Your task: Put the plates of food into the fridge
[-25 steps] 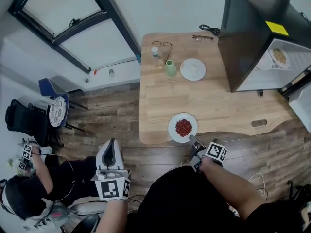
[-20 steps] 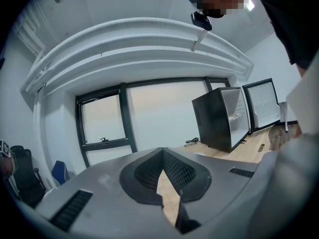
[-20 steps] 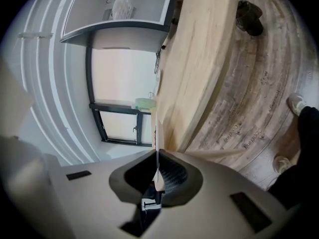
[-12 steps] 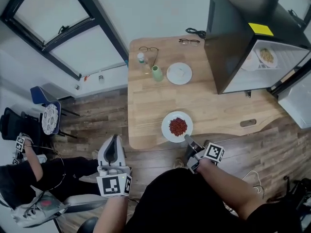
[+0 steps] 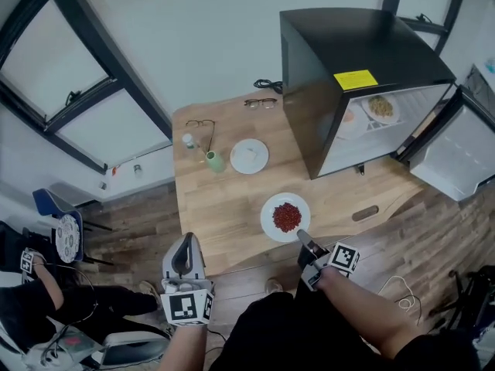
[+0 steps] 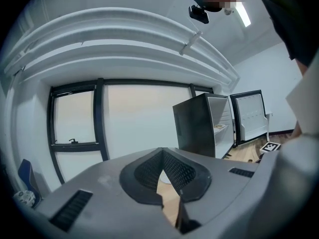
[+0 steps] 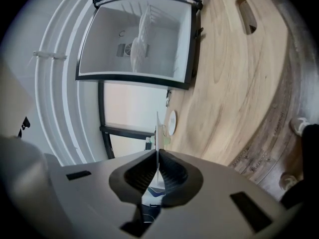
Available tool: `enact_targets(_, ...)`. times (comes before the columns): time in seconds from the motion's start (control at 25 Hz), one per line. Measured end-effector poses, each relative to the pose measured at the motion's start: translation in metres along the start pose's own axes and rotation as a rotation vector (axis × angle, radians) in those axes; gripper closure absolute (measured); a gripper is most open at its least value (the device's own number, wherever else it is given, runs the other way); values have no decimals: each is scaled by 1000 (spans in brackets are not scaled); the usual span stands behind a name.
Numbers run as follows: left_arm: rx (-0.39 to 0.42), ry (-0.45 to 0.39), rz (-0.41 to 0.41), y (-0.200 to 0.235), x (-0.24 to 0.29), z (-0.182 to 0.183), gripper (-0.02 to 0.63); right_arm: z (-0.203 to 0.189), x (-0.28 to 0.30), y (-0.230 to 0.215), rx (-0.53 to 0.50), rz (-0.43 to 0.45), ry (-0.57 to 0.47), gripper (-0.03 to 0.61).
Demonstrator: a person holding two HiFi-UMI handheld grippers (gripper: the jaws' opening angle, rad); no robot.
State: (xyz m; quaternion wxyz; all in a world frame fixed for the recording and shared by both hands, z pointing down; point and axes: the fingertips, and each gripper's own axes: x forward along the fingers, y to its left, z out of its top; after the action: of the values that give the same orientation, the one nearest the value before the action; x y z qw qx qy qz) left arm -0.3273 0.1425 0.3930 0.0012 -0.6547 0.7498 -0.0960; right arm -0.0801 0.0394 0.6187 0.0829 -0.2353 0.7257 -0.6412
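Plate of red food (image 5: pixel 285 216), near rim hidden inside clamped right gripper (image 5: pixel 302 236), left gripper (image 5: pixel 186 243) closed, empty

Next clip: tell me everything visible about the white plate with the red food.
The round white plate looks glazed and carries a heap of red food at its centre. It lies level over the light wooden table, near the front edge, before the open black fridge. The right gripper is shut on its near rim, which runs edge-on between the jaws in the right gripper view. Whether it rests on the table or is just lifted cannot be told.
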Motion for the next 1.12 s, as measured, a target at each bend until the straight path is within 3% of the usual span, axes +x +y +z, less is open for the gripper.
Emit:
enact_targets(0.6,-50,-62,-203,-119,124,35,611,131,-80,12,47,58,-207,546)
enact_targets(1.12,-42,-59,-201,-183,201,57,611,232,-102,-16,46,22,-219,546)
